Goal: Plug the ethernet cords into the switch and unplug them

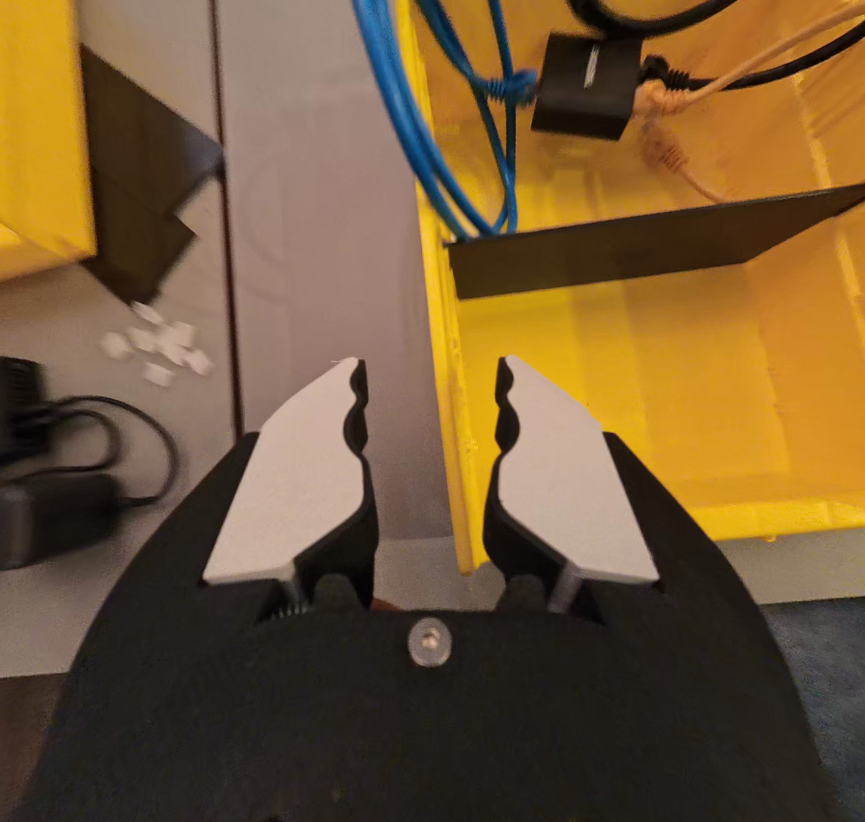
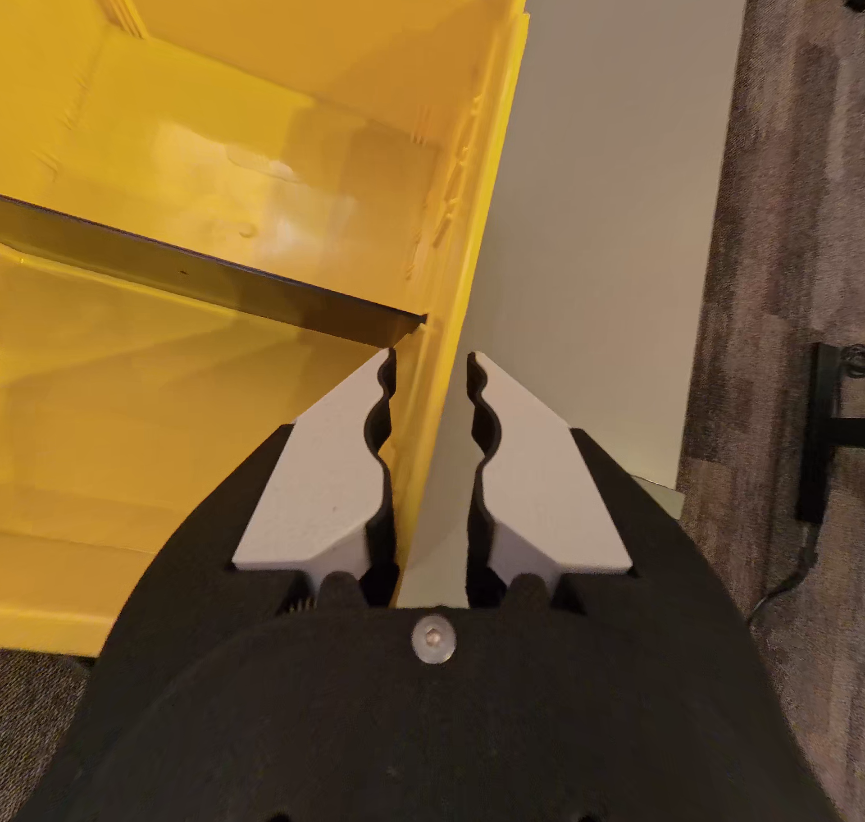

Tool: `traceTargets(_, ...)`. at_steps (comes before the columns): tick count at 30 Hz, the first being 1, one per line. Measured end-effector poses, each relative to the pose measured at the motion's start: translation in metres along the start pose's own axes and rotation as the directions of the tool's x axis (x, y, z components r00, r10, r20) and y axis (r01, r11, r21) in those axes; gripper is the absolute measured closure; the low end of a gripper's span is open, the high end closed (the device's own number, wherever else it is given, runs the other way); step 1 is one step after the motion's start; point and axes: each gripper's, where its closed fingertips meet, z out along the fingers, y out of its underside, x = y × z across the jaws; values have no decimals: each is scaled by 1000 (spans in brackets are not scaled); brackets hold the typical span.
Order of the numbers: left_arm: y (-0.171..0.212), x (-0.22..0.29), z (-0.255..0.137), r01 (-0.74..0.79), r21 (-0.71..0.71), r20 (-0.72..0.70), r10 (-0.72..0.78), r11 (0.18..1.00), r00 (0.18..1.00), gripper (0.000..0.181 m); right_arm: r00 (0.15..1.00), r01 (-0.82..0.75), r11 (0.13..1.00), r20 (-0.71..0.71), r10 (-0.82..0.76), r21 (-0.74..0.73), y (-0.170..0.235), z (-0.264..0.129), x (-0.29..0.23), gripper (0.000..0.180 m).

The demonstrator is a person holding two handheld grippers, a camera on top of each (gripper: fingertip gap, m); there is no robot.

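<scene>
My left tool (image 1: 433, 369) and right tool (image 2: 430, 359) are open and empty, so next I reach up toward 1 o'clock for a blue cord (image 1: 398, 111) by the black switch (image 1: 585, 85).

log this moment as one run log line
left gripper: open, empty | right gripper: open, empty | switch: in yellow bin, untouched

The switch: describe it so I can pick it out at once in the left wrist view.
Start at the yellow bin and look past its black divider into the far compartment. The switch is the small black box lying there. Unlike anything near it, it has blue cords meeting its left side and black and beige cords meeting its right.
</scene>
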Motion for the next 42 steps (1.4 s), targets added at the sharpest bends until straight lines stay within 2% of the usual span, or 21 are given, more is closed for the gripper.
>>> traceTargets(3,-35,15,-28,-164,110,88,155,980,984,127,996,26,999,-82,-22,47,-11,-18,9,147)
traceTargets(6,-70,43,-35,-381,163,167,355,910,920,124,990,56,992,-136,-40,114,-28,-42,8,149)
traceTargets(9,-90,66,-9,-581,98,206,555,808,806,113,996,57,979,-81,-41,198,-48,-61,-18,154)
traceTargets(11,-100,76,14,-667,53,184,649,743,738,116,996,82,970,-55,-71,228,-58,-70,-36,155)
traceTargets(14,-112,86,45,-730,20,92,726,683,682,116,993,120,954,-17,-120,276,-73,-81,-64,156)
traceTargets(18,-108,80,86,-782,-124,-26,786,610,617,115,976,207,930,9,-220,304,-86,-88,-100,156)
traceTargets(23,-95,63,124,-868,-278,-95,888,411,450,118,961,232,906,59,-269,353,-99,-94,-129,156)
traceTargets(27,-87,56,147,-892,-326,-102,927,313,362,113,956,235,901,80,-281,365,-103,-93,-138,156)
traceTargets(30,-85,57,158,-894,-325,-94,930,309,356,127,952,240,899,91,-291,367,-104,-90,-144,156)
traceTargets(34,-89,54,159,-892,-337,-54,939,303,340,134,946,253,892,98,-309,375,-106,-90,-153,157)
traceTargets(42,-112,51,135,-893,-271,63,933,358,355,145,926,287,871,118,-359,399,-115,-91,-177,158)
